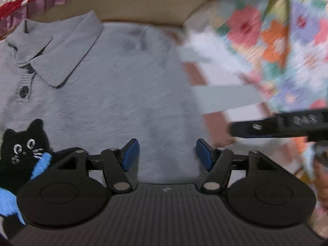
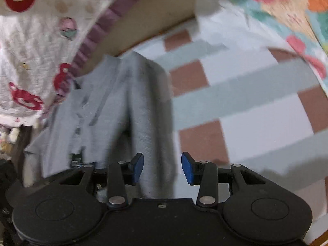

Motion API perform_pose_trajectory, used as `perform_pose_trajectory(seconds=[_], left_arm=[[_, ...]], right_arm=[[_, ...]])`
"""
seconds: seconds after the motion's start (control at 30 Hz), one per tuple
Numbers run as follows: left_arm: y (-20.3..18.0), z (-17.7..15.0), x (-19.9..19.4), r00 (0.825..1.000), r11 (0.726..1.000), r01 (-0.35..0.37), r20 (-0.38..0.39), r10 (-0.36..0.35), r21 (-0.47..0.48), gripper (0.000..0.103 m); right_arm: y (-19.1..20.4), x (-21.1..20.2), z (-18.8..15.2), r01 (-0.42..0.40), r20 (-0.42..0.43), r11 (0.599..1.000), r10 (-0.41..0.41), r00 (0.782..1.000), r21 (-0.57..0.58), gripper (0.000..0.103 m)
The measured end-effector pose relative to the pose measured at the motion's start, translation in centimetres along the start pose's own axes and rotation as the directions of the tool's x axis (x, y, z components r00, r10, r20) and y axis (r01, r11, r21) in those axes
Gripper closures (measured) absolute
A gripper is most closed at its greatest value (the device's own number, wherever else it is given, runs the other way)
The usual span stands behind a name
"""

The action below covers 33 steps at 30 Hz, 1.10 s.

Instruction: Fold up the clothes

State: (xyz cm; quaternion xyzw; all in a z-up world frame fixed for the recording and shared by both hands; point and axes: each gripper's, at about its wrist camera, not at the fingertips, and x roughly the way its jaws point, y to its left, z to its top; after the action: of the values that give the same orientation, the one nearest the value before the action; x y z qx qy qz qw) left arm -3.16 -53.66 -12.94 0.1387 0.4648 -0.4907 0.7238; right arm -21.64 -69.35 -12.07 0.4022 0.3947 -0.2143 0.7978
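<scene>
A grey collared shirt [image 1: 114, 86] lies flat on a checked bedspread [image 2: 246, 94], its collar at ten o'clock from the left gripper [image 1: 167, 153]. Both tongs stand part open with nothing held. The shirt's right edge, running twelve to six, sits between the right gripper [image 2: 162, 167] pads, so the right hand looks nearer that edge.

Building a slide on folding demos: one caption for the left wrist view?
Open left gripper above a grey collared knit shirt with an embroidered black cat, on checked bedding.
</scene>
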Motion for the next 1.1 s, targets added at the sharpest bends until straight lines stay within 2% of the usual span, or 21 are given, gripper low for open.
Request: perform_pose_trajectory(seconds=[0.03, 0.07, 0.1, 0.13, 0.23, 0.33, 0.37, 0.43, 0.5, 0.53, 0.57, 0.6, 0.7, 0.83, 0.87, 0.9, 0.93, 0.97, 1.03, 1.1], left_arm=[[0.7, 0.1, 0.7, 1.0, 1.0, -0.012, -0.016, 0.012, -0.002, 0.054], [1.3, 0.2, 1.0, 1.0, 1.0, -0.005, -0.027, 0.005, -0.001, 0.083], [1.8, 0.3, 1.0, 1.0, 1.0, -0.01, -0.029, 0.011, 0.004, 0.092], [2.2, 0.2, 0.8, 0.999, 1.0, -0.028, -0.021, 0.028, 0.01, 0.095], [3.4, 0.0, 0.1, 0.997, 0.997, -0.076, 0.0, 0.076, 0.012, 0.096], [4.6, -0.5, -0.7, 0.995, 0.994, -0.096, 0.02, 0.098, -0.054, 0.096], [4.8, -0.6, -0.9, 0.994, 0.992, -0.1, 0.025, 0.103, -0.073, 0.096], [5.2, -0.6, -1.1, 0.993, 0.989, -0.107, 0.029, 0.11, -0.102, 0.096], [5.1, -0.6, -1.0, 0.993, 0.988, -0.113, 0.023, 0.115, -0.103, 0.096], [4.9, -0.6, -1.0, 0.992, 0.988, -0.118, 0.02, 0.121, -0.099, 0.096], [4.8, -0.5, -0.9, 0.992, 0.988, -0.122, 0.018, 0.125, -0.098, 0.096], [4.7, -0.5, -0.9, 0.992, 0.987, -0.125, 0.015, 0.127, -0.102, 0.096], [4.7, -0.2, -0.8, 0.992, 0.983, -0.122, 0.008, 0.124, -0.136, 0.096], [4.9, 0.2, -1.3, 0.997, 0.98, -0.069, 0.021, 0.075, -0.186, 0.096], [5.3, 0.3, -1.4, 0.999, 0.974, -0.017, 0.027, 0.024, -0.226, 0.095], [5.7, 0.3, -1.5, 0.999, 0.961, 0.039, 0.034, -0.031, -0.273, 0.094], [6.0, 0.3, -1.6, 0.997, 0.948, 0.079, 0.042, -0.069, -0.308, 0.093], [5.9, 0.4, -1.6, 0.995, 0.942, 0.102, 0.045, -0.092, -0.319, 0.092], [4.9, 0.6, -1.6, 0.994, 0.959, 0.108, 0.035, -0.102, -0.261, 0.091], [3.2, 0.8, -1.7, 0.995, 0.984, 0.101, 0.03, -0.098, -0.146, 0.086]], right_arm=[[-0.4, 0.4, -0.3, 0.015, 0.001, 1.0, -0.015, 1.0, -0.008, 0.057], [-0.7, 0.7, -0.5, 0.028, 0.002, 0.999, -0.028, 1.0, -0.019, 0.057], [-1.1, 0.9, -0.7, 0.029, 0.004, 0.999, -0.029, 1.0, -0.024, 0.057], [-1.4, 1.0, -0.8, 0.006, 0.009, 1.0, -0.006, 1.0, -0.017, 0.057], [-2.3, 1.9, -1.5, -0.13, -0.004, 0.991, 0.13, 0.992, 0.029, 0.057], [-2.7, 3.8, -2.5, -0.249, -0.089, 0.965, 0.256, 0.963, 0.076, 0.055], [-2.5, 4.2, -2.9, -0.268, -0.126, 0.961, 0.274, 0.953, 0.067, 0.051], [-2.0, 4.7, -3.7, -0.297, -0.184, 0.955, 0.296, 0.937, 0.023, 0.05], [-1.5, 4.7, -4.0, -0.314, -0.203, 0.949, 0.306, 0.93, -0.008, 0.049], [-1.3, 4.9, -4.1, -0.328, -0.196, 0.944, 0.317, 0.928, -0.025, 0.049], [-1.1, 5.1, -4.1, -0.342, -0.19, 0.939, 0.329, 0.925, -0.042, 0.057], [-1.0, 5.3, -4.2, -0.352, -0.181, 0.934, 0.337, 0.924, -0.059, 0.083], [-1.0, 5.1, -3.8, -0.399, -0.122, 0.914, 0.389, 0.913, -0.072, 0.086], [-2.6, 0.3, -1.8, -0.417, 0.08, 0.905, 0.423, 0.902, -0.087, 0.087], [-3.0, -0.9, -1.4, -0.376, 0.13, 0.921, 0.387, 0.913, -0.105, 0.087], [-3.4, -1.8, -1.0, -0.282, 0.18, 0.95, 0.303, 0.936, -0.133, 0.087], [-3.8, -2.5, -0.8, -0.186, 0.228, 0.97, 0.218, 0.949, -0.155, 0.087], [-4.2, -3.1, -0.5, -0.098, 0.268, 0.981, 0.141, 0.953, -0.169, 0.087], [-5.0, -4.1, 0.2, 0.039, 0.339, 0.981, 0.029, 0.94, -0.193, 0.087], [-5.6, -5.4, 1.5, 0.145, 0.418, 0.966, -0.043, 0.907, -0.215, 0.092]])
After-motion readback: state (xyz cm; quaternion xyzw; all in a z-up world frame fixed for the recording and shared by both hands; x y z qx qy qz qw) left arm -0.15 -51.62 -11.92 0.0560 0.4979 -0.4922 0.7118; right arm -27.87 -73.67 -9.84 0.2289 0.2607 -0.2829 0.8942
